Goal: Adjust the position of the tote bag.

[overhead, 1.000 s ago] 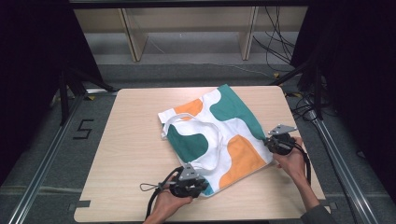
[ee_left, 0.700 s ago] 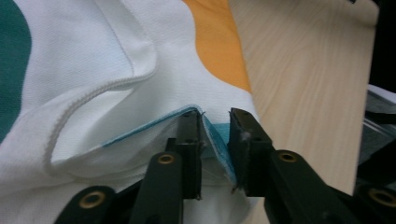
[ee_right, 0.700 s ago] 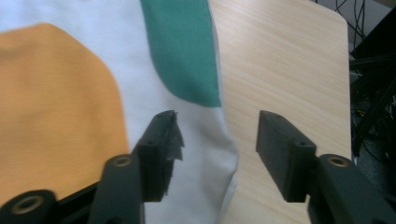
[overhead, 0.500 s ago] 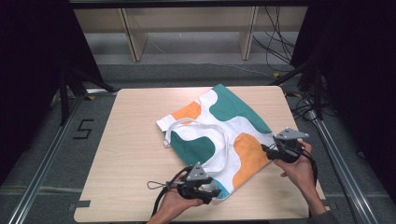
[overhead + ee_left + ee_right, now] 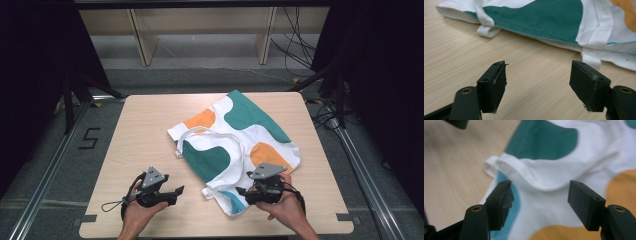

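A white cloth tote bag (image 5: pixel 235 145) with green and orange patches lies flat on the wooden table (image 5: pixel 145 130), its straps (image 5: pixel 192 136) loose on top. My left gripper (image 5: pixel 176 191) is over bare wood to the left of the bag's near corner. Its jaws have just been opening and nothing is between them (image 5: pixel 537 85); the bag (image 5: pixel 544 17) lies just ahead. My right gripper (image 5: pixel 241 191) hovers at the bag's near edge. Its jaws have also just been opening and stand apart (image 5: pixel 540 205) above the cloth (image 5: pixel 554 170) without gripping it.
Wooden shelf legs (image 5: pixel 145 40) stand behind the table and cables (image 5: pixel 300 50) lie on the floor at the back right. Metal rails run along both sides. A "5" mark (image 5: pixel 90 137) is on the floor at the left.
Both grippers have let go of the bag and opened. The left one drew away to the left from the near corner. The right one moved from the bag's right edge to its near edge.
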The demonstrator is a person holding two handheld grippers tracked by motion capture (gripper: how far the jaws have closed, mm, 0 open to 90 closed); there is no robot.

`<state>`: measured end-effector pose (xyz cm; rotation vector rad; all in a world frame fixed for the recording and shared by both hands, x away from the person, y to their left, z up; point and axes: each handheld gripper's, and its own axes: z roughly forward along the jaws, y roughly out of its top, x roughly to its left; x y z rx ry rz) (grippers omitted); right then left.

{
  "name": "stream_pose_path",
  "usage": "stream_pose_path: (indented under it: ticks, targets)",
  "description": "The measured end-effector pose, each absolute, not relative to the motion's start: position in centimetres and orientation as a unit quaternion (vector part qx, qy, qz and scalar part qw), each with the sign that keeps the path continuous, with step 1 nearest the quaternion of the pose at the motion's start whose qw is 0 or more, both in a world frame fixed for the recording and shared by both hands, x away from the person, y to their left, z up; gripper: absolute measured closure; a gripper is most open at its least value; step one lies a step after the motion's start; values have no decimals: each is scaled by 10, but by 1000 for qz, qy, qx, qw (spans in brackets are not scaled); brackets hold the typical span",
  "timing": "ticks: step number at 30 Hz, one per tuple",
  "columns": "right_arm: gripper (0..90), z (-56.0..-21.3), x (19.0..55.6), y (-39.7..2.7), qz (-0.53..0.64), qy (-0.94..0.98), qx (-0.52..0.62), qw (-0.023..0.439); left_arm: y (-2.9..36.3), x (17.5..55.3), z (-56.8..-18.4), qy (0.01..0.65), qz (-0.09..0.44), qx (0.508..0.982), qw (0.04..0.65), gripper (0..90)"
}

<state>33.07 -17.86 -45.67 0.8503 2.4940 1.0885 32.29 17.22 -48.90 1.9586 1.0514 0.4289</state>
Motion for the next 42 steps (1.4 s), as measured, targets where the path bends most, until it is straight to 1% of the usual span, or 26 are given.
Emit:
stream_pose_path:
  ticks: [3,7,8,9,10,11,12,13,14,15,16,17,18,20,23,25,26,27,28,29,31,32,33,34,35,42]
  targets:
    - [365,-464,324,-157,367,879,270,143,177,324,-491,426,185,792,397,273]
    - [379,-472,321,-140,353,888,262,135,179,326,-492,428,190,789,397,261]
    - [445,-480,322,-131,331,898,246,153,181,327,-493,427,188,796,387,259]
    - [466,-483,322,-130,319,904,236,157,180,327,-495,436,188,787,395,259]
    - [488,-486,323,-129,305,910,228,161,184,327,-493,423,189,801,379,258]
    - [524,-489,324,-129,304,911,226,164,184,327,-493,423,189,801,379,256]
    - [524,-489,324,-129,304,911,226,164,184,327,-493,423,191,801,379,256]
    - [566,-490,325,-131,303,912,227,156,183,327,-493,434,193,790,388,255]
    - [655,-490,324,-135,289,915,222,174,185,328,-493,436,193,790,387,254]
    - [655,-490,324,-135,289,915,222,174,185,328,-493,436,193,790,387,254]
    - [771,-490,320,-140,292,918,216,158,188,328,-492,441,198,789,379,254]
    - [771,-490,320,-140,292,918,216,158,188,328,-492,441,198,789,379,254]
    - [856,-489,314,-148,282,921,218,155,190,329,-493,451,201,780,384,254]
    - [870,-488,313,-152,283,923,209,155,193,330,-494,457,208,774,385,254]
    - [880,-485,306,-181,271,924,210,170,199,330,-494,474,220,760,386,253]
    - [879,-484,305,-190,271,923,212,173,205,332,-494,479,230,758,380,253]
    - [879,-482,301,-208,271,916,236,181,207,334,-494,480,239,757,375,254]
    - [879,-482,301,-208,271,916,236,181,207,334,-494,480,239,757,375,254]
    - [877,-479,298,-227,270,910,257,184,205,336,-495,479,245,758,369,255]
    - [877,-479,298,-227,270,910,257,184,205,336,-495,479,245,758,369,255]
    - [870,-477,297,-251,272,897,286,199,201,339,-496,473,239,769,359,258]
    - [865,-477,298,-259,271,894,290,206,192,346,-500,472,212,772,369,258]
    - [865,-477,298,-259,271,894,290,206,192,346,-500,472,212,772,369,260]
    - [857,-479,302,-273,272,889,304,209,179,352,-503,446,223,796,342,261]
    - [855,-480,304,-277,270,887,307,212,174,355,-505,433,233,806,330,261]
    - [808,-482,309,-286,269,882,320,220,142,372,-513,407,237,820,324,305]
